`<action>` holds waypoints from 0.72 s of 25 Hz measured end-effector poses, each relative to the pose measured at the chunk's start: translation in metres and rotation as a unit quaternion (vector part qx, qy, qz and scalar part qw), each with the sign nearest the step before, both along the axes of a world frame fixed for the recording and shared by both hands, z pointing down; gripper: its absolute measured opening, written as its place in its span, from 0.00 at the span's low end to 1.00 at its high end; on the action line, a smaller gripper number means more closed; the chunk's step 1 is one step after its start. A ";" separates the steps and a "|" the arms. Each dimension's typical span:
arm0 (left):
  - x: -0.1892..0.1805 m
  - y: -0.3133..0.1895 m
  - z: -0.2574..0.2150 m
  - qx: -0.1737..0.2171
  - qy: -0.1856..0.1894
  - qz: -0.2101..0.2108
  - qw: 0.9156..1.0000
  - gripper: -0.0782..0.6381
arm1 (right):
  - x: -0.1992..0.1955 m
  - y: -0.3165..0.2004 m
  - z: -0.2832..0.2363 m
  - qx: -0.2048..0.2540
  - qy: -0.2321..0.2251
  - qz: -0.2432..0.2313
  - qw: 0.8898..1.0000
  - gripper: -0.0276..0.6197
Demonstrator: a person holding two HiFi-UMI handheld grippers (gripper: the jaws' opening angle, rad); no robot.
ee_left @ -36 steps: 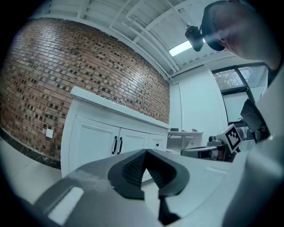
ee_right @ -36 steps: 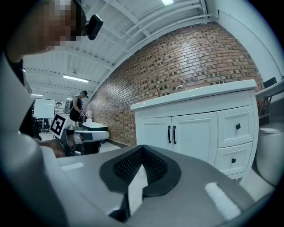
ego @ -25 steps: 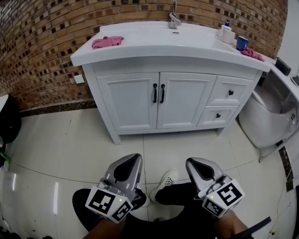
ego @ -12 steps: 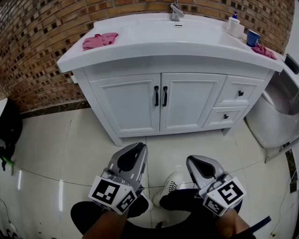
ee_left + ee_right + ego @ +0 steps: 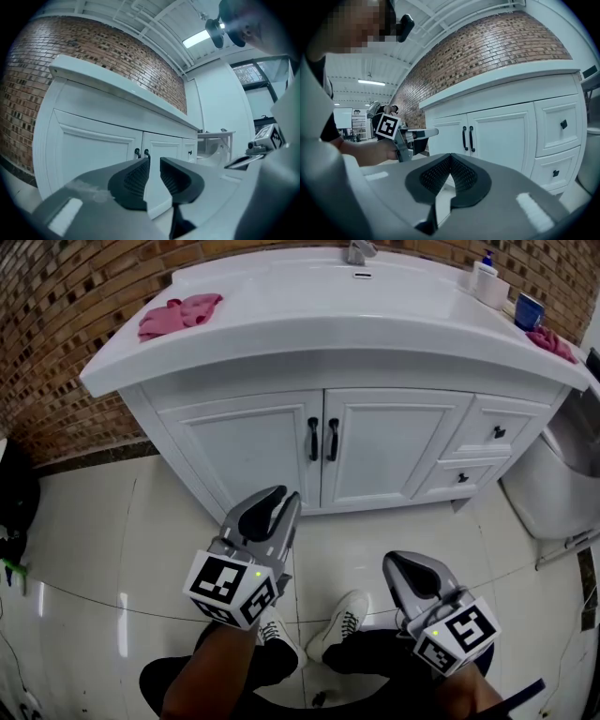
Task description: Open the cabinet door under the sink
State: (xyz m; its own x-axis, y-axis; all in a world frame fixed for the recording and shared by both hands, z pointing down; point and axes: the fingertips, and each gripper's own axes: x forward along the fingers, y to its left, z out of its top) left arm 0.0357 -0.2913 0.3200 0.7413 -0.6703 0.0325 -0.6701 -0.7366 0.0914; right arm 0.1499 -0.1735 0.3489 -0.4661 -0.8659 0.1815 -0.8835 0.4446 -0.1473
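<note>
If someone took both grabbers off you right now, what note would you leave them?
Left gripper: jaws slightly apart, empty, aimed at the cabinet doors, short of them.
Right gripper: jaws together, empty, farther back.
Both doors under the sink are shut; the black handles sit side by side at the centre.
Done: nothing.
Left: grip a handle, pull the door open.
</note>
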 end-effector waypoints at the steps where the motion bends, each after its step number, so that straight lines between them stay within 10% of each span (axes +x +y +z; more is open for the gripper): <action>1: 0.004 -0.010 0.001 0.001 -0.001 0.001 1.000 0.22 | 0.003 -0.004 0.003 -0.004 -0.001 0.003 1.000 0.05; 18: 0.055 -0.113 0.038 -0.011 -0.019 0.012 1.000 0.25 | 0.028 -0.054 0.043 -0.048 -0.016 0.025 0.998 0.05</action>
State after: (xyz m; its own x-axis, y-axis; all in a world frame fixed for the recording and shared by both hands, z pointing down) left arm 0.0910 -0.4039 0.3580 0.7548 -0.6516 0.0750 -0.6559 -0.7503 0.0827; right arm 0.1782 -0.2274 0.3919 -0.4298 -0.8678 0.2495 -0.8982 0.3828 -0.2161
